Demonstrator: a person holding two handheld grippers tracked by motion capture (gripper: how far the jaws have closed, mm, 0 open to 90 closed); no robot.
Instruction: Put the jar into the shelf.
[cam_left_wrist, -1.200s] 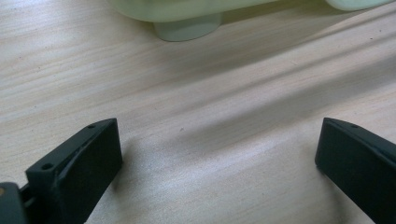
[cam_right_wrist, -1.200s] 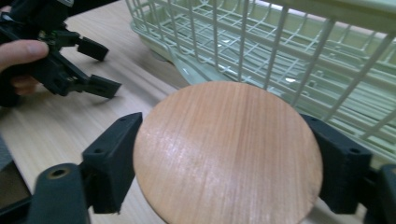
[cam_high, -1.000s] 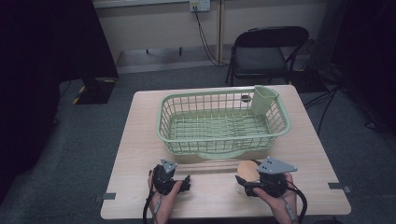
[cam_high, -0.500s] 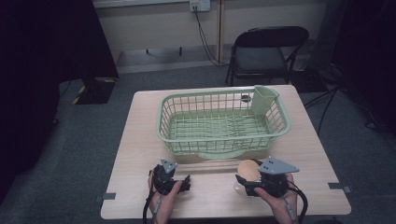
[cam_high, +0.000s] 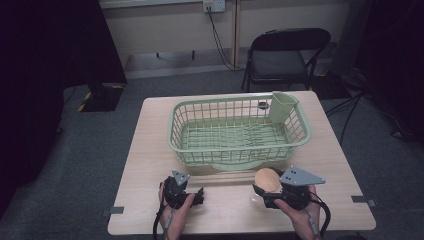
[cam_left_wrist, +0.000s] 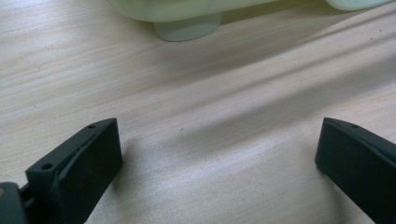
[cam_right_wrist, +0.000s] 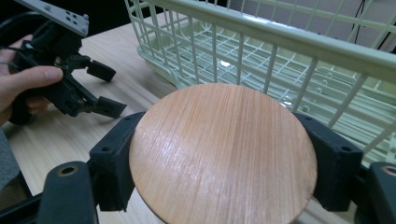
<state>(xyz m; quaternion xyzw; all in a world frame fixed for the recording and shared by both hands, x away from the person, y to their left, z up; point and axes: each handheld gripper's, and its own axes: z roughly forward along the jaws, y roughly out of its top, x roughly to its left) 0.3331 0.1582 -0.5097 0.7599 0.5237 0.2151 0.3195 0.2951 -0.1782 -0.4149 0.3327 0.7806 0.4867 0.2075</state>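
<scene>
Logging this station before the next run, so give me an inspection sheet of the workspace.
Surface: wooden table, tape marks at its edges.
Job's things: green wire basket with corner cup; round wooden disc.
Clutter: nothing seen.
Grippers: left gripper open over bare wood; right gripper shut on the disc.
Cables: one trails from each gripper; more hang from the wall socket.
Surroundings: folding chair, grey carpet.

one basket (cam_high: 239, 131), one wooden disc (cam_right_wrist: 223, 154), two grippers (cam_high: 192, 197)
</scene>
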